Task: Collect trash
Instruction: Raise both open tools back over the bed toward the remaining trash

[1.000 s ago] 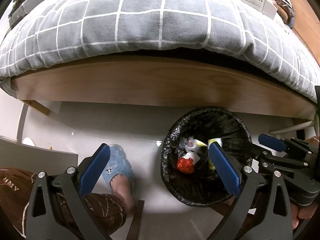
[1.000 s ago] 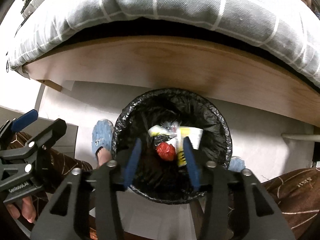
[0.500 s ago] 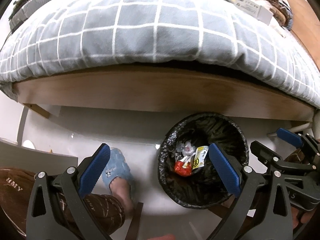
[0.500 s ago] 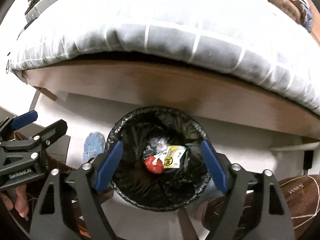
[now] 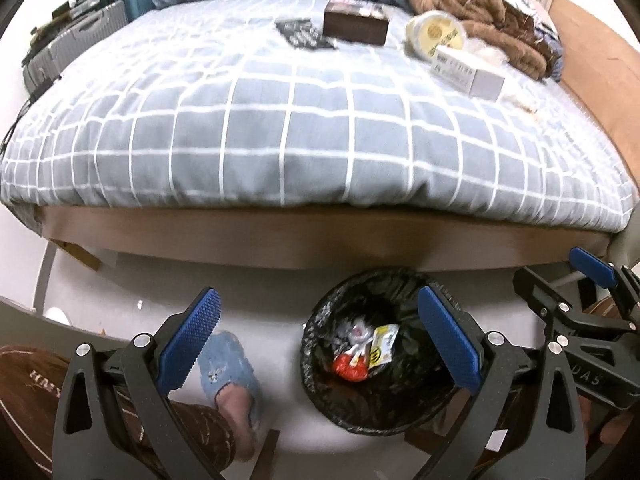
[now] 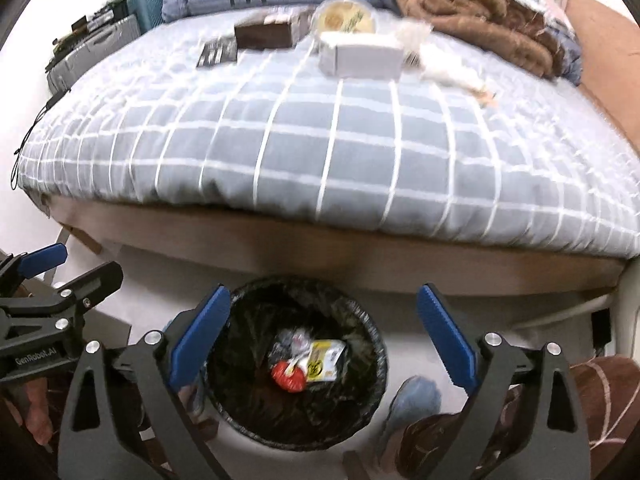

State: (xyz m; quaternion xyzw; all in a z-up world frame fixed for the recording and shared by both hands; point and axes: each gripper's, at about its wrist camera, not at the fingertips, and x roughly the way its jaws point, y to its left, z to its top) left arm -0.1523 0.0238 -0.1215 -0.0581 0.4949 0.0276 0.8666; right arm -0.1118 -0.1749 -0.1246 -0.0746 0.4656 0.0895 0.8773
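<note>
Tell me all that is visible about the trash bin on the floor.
The trash bin is round, lined with a crinkled, glossy black plastic bag folded over its rim. It stands upright on the pale floor, close to the wooden bed frame. Inside lie a red wrapper, a yellow and white packet and some crumpled silvery-white wrappers. Neither gripper touches it.

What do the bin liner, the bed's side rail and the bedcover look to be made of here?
Bin liner: thin black plastic film, going by its crinkled, glossy folds over the rim.
Side rail: wood or wood-look laminate, a smooth brown matte board; motion blur hides any grain.
Bedcover: soft woven fabric, grey-blue with a white grid, puffed and draping over the rail.
</note>
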